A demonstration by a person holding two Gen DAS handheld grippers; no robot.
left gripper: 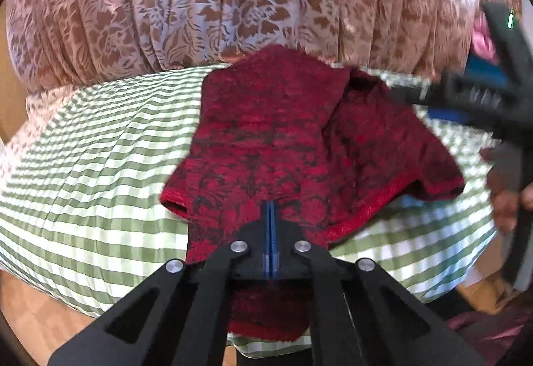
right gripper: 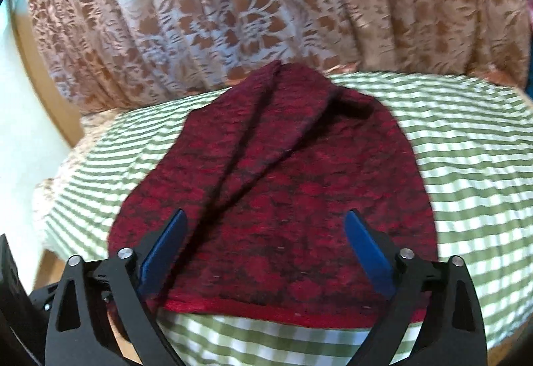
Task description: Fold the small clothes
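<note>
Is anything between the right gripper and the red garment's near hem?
Nothing visible. The right gripper stands open directly over the red garment on the checked cloth, its near hem lying bare between the fingers.

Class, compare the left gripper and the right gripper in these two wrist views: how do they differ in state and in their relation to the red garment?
The left gripper has its blue pads pressed together, pinching the red garment; the right gripper stands wide open. The left grips cloth; the right's pads touch nothing, with the garment's hem lying between them. Both are black with blue pads, over the green checked cloth.
</note>
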